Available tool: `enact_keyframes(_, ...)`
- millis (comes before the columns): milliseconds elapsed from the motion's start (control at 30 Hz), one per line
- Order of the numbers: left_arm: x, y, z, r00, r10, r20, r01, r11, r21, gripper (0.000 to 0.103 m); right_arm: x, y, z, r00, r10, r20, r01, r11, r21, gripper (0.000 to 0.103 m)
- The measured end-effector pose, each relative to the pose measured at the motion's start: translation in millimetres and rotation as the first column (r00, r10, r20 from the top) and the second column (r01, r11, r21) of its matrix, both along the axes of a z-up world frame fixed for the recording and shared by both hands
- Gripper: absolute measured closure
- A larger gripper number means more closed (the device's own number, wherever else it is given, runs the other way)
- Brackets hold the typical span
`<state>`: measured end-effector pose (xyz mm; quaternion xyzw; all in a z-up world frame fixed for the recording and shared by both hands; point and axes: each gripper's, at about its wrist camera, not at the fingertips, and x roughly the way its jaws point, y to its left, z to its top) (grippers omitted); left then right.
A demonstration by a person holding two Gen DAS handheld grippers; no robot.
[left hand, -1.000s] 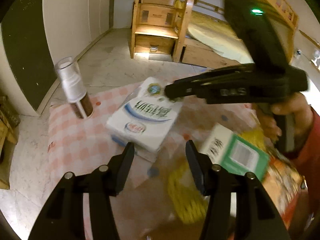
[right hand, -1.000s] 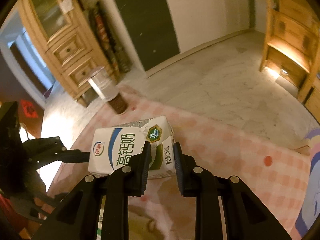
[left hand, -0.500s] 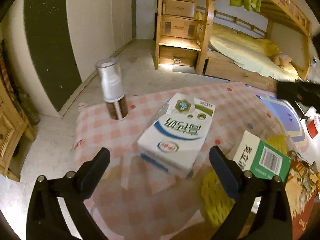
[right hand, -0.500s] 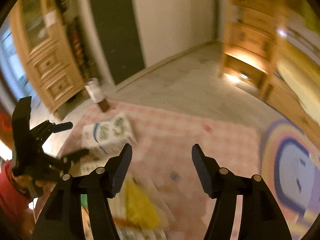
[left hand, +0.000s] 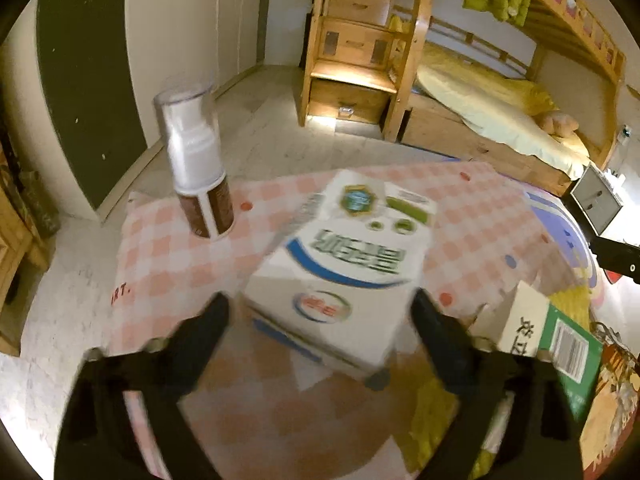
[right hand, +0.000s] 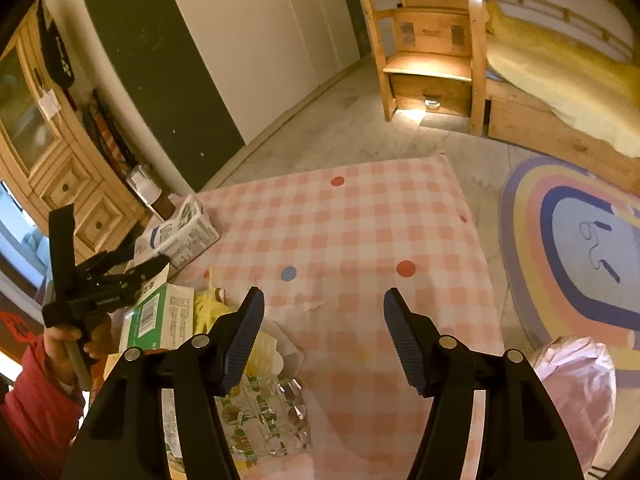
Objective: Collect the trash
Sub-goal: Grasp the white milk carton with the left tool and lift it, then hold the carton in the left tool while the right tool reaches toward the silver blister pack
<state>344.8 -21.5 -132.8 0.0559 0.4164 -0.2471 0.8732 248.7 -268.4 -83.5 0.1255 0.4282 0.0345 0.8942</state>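
A white and blue milk carton (left hand: 340, 264) lies on its side on the pink checked cloth (left hand: 168, 264). My left gripper (left hand: 320, 320) straddles its near end, and the jaws are closing. The right finger sits at the carton's corner, while a gap shows at the left finger. In the right wrist view the carton (right hand: 184, 236) lies far left with the left gripper (right hand: 132, 264) at it. My right gripper (right hand: 324, 320) stands open over the bare cloth (right hand: 360, 220) with nothing between its fingers.
A spray bottle (left hand: 196, 168) stands left of the carton. A green box (left hand: 560, 344), yellow trash (right hand: 208, 308) and a crumpled wrapper (right hand: 260, 412) lie near the cloth's front. A pink bag (right hand: 576, 384) and a rainbow rug (right hand: 580, 248) lie right. Wooden bed stairs (right hand: 432, 64) stand behind.
My right gripper let go of the milk carton, opened and swung away to the right. My left gripper opened wide, moved in around the carton and has begun to narrow.
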Motion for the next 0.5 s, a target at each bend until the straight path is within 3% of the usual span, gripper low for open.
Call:
enact_keyframes(233,-14,-3,12,0.996,0.011,0.089,-0.017,0.997,0.072,0.035,-6,-9,0,1.000,-0.011,0.014,0.011,1.000,-0.004,0.040)
enact_keyframes(500,-49,22,71,0.976,0.100,0.192,-0.107,0.994,0.028,0.035,-32,-12,23,0.997,-0.043,0.068,0.045,0.999,-0.018,0.040)
